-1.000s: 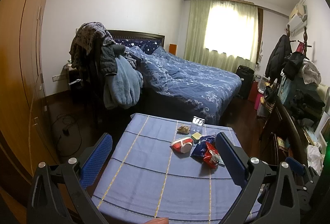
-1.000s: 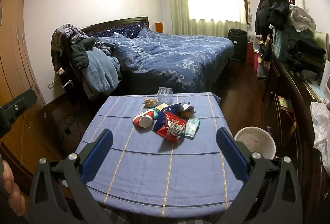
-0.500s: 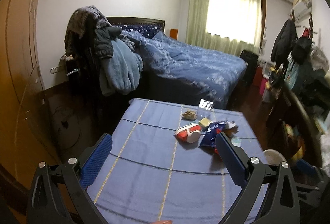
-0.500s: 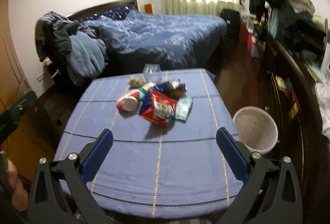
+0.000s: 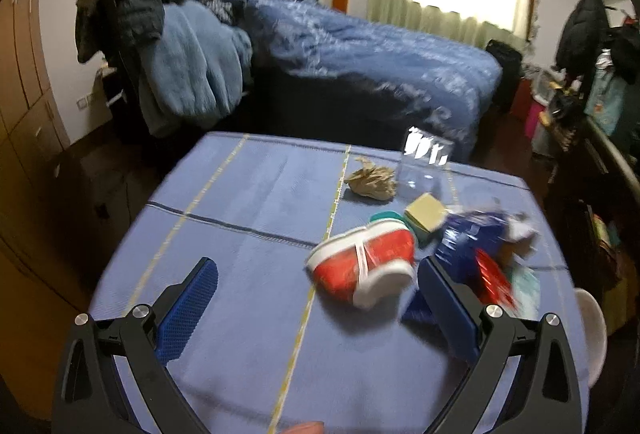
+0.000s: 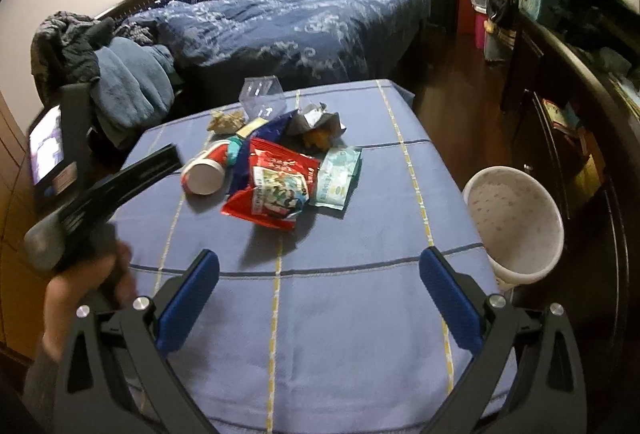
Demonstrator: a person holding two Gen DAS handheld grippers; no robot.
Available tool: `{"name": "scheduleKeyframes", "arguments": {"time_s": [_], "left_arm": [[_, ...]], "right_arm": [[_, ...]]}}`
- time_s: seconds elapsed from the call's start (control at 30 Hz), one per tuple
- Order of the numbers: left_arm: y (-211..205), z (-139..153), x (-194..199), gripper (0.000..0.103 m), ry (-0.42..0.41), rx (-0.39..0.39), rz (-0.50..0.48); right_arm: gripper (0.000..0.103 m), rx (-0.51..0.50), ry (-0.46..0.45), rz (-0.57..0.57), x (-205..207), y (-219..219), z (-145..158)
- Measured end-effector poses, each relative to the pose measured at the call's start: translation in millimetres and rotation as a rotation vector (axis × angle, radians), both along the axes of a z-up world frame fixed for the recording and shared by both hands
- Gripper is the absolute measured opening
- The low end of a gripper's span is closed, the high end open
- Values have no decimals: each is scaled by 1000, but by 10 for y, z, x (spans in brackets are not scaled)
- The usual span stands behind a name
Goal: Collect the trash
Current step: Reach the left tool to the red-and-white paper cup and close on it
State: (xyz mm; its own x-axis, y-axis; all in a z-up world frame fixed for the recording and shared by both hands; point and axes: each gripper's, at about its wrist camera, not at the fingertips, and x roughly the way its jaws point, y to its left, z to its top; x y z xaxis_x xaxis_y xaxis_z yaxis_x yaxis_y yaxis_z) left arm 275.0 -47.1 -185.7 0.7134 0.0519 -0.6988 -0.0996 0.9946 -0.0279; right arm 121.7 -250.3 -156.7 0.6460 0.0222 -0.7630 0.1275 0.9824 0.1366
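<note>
Right gripper [image 6: 320,298] spread wide and empty above the near part of the blue-clothed worktop [image 6: 340,334]. Left gripper [image 5: 320,308] likewise wide apart, holding nothing, with the tipped red cup [image 5: 362,270] just beyond its fingers. Trash clusters mid-worktop: red snack bag [image 6: 276,190], pale green packet [image 6: 336,176], crumpled brown paper [image 6: 226,122]. White bin [image 6: 516,222] stands off the worktop's right edge. Bed [image 6: 300,14] behind.

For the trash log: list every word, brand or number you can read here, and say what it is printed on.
None can be read for certain.
Red snack bag: printed picture and lettering, too blurred to read.
Pale green packet: small print, too small to read.
Red and white cup: on its side, no legible text.
Blue bag: blurred, unreadable.
Small screen at the left edge: bright, unreadable.
</note>
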Motion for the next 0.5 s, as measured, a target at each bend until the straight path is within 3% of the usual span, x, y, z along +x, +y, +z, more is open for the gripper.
{"name": "scheduleKeyframes", "arguments": {"time_s": [0.2, 0.43, 0.5], "left_arm": [[-164, -285, 532, 99, 77, 4, -17], [-328, -448, 760, 99, 128, 7, -77], [-322, -486, 761, 92, 127, -15, -96]], "right_arm": [[100, -1, 33, 21, 382, -43, -169], [100, 26, 59, -1, 708, -145, -280], [100, 47, 66, 2, 770, -164, -304]]}}
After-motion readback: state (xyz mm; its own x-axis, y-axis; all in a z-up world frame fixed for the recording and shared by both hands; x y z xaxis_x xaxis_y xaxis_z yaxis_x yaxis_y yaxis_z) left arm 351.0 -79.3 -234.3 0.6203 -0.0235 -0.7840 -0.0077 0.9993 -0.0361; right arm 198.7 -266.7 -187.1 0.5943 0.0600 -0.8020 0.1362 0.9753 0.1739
